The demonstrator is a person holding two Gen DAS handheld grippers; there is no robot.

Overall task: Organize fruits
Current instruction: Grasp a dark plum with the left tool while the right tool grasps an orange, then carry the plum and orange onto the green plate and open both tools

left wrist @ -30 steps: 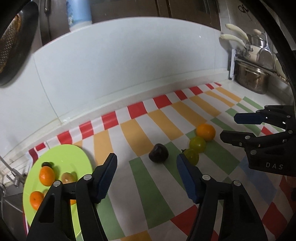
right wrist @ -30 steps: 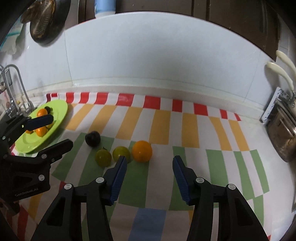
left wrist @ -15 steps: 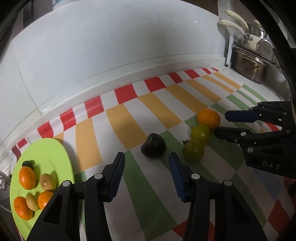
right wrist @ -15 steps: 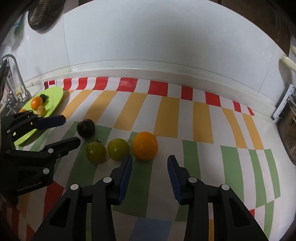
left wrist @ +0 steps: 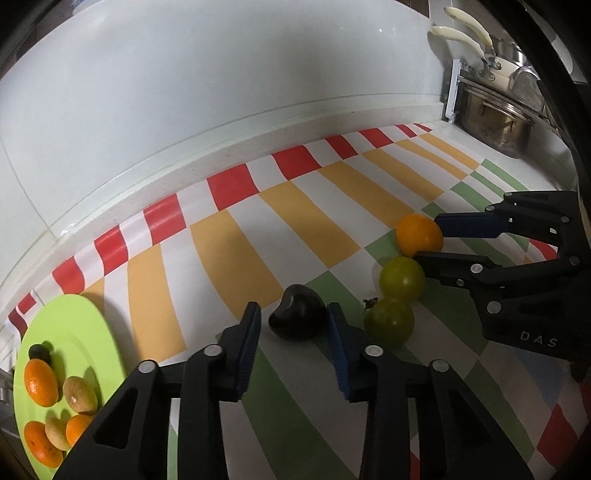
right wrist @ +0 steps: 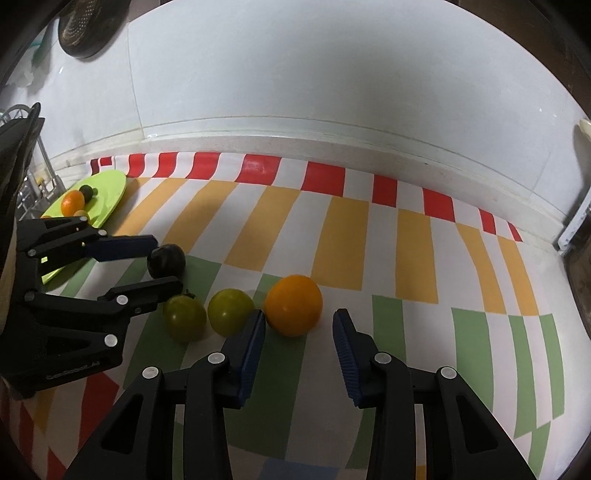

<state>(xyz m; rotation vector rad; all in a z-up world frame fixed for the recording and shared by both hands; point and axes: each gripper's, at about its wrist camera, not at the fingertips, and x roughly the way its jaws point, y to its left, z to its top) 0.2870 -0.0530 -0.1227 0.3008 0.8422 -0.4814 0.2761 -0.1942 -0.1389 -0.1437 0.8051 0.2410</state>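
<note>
A dark plum (left wrist: 297, 316) lies on the striped cloth between the tips of my open left gripper (left wrist: 293, 323); it also shows in the right wrist view (right wrist: 166, 260). Two green fruits (left wrist: 402, 278) (left wrist: 388, 322) and an orange (left wrist: 419, 234) lie in a row to its right. My open right gripper (right wrist: 298, 328) has its tips on either side of the orange (right wrist: 294, 304), just short of it. A lime-green plate (left wrist: 79, 332) at the left holds several small oranges and brownish fruits.
A white backsplash wall runs along the back of the counter. A steel pot (left wrist: 493, 123) and white-handled utensils (left wrist: 465, 31) stand at the far right. A metal rack (right wrist: 35, 173) stands beyond the plate (right wrist: 105, 197) at the left.
Both grippers have moved forward and down. The left one now has the plum between its tips; the right one has closed in on the orange. The fruits have not moved.
</note>
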